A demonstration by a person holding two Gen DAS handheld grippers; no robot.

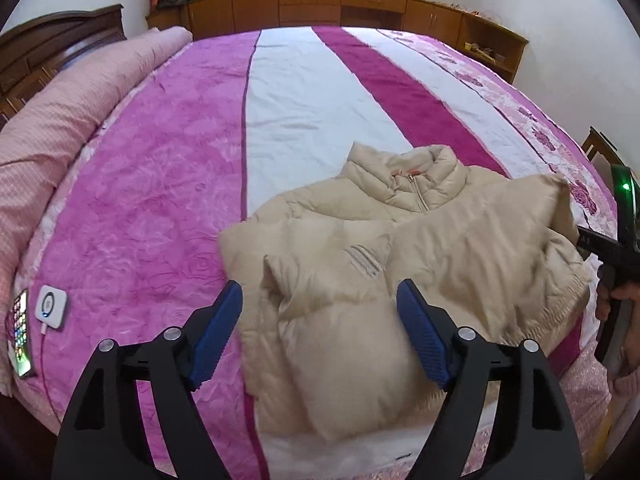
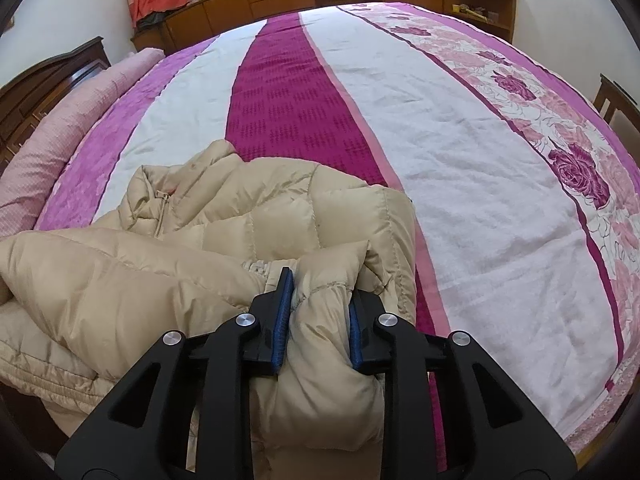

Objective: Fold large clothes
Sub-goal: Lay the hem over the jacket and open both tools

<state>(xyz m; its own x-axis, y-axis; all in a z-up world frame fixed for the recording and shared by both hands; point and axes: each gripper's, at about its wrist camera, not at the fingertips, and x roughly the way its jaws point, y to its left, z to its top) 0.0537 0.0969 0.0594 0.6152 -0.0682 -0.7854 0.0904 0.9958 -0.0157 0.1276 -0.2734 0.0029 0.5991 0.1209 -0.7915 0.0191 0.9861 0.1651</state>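
A beige puffer jacket [image 1: 400,236] lies front up on the striped bed [image 1: 160,160], collar and zipper toward the far side. Its left sleeve is folded across the chest. My left gripper [image 1: 320,304] is open, its blue pads on either side of that sleeve, hovering over it. My right gripper [image 2: 318,300] is shut on the jacket's right sleeve [image 2: 328,320] near the ribbed cuff and holds it over the jacket body [image 2: 200,216]. In the left wrist view the right gripper [image 1: 588,240] shows at the jacket's right edge.
A rolled pink quilt [image 1: 60,128] lies along the left by the wooden headboard [image 1: 52,44]. A phone [image 1: 22,332] and a white charger [image 1: 51,306] lie at the bed's left edge. Wooden cabinets [image 1: 320,4] line the far wall. A chair [image 2: 616,104] stands at the right.
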